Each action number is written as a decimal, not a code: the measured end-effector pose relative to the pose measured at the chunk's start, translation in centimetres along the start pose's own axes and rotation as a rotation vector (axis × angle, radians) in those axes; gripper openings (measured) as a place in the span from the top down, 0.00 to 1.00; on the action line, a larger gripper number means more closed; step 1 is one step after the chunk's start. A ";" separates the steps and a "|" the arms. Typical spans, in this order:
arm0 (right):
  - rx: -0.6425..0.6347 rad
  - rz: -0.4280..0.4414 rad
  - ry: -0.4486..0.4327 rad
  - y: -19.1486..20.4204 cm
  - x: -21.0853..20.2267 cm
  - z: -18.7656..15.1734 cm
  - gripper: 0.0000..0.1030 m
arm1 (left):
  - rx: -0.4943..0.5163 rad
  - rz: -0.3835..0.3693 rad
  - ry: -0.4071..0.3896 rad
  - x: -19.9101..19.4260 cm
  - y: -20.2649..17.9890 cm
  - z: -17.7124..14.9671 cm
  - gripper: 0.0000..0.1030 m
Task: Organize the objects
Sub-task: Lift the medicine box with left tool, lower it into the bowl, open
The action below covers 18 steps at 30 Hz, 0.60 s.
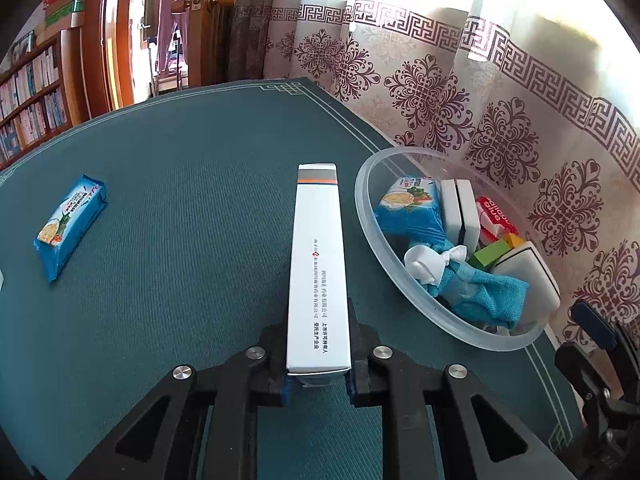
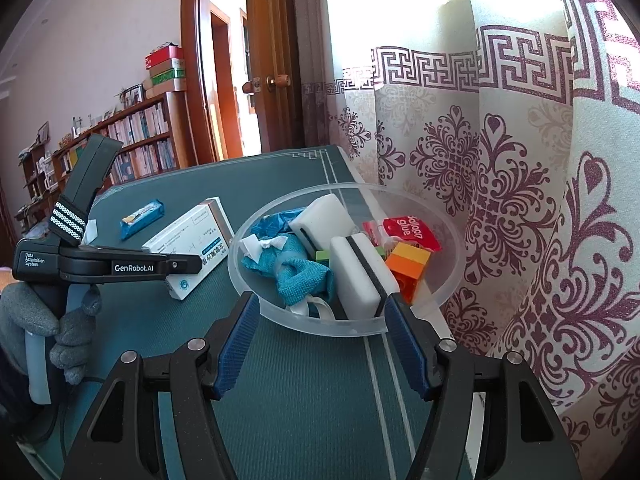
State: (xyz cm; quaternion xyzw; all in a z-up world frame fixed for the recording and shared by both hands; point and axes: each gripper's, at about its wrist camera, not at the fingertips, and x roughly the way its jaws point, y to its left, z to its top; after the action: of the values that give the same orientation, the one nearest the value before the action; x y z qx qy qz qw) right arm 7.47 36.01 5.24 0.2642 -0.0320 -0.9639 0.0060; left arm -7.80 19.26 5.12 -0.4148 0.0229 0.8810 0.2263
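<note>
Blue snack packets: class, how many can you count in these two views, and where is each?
2. One blue snack packet lies flat on the table, away from the bowl. The other packet sits inside the clear bowl. More may be hidden under the bowl's contents.

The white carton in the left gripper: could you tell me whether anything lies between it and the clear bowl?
Nothing visible does. The white carton, clamped in the left gripper, lies beside the clear bowl with only bare table mat between them. The bowl itself is crowded with sponges, a teal cloth and a noodle packet.
</note>
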 end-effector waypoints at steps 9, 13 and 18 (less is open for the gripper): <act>0.013 0.008 -0.005 -0.2 -0.4 0.0 0.35 | 0.153 -0.062 -0.080 -1.6 -5.3 3.4 0.81; 0.030 0.007 -0.006 -0.6 -0.4 0.1 0.35 | 0.227 -0.131 -0.067 -1.0 -8.3 4.4 0.81; 0.047 0.013 -0.002 -1.2 -0.1 0.2 0.35 | 0.292 -0.182 -0.046 0.8 -11.2 5.7 0.81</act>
State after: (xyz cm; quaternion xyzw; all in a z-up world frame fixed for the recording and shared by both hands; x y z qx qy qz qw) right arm 7.49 37.20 5.40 0.2629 -0.0561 -0.9632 0.0060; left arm -7.67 30.89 9.94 -0.3576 0.1081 0.8535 0.3634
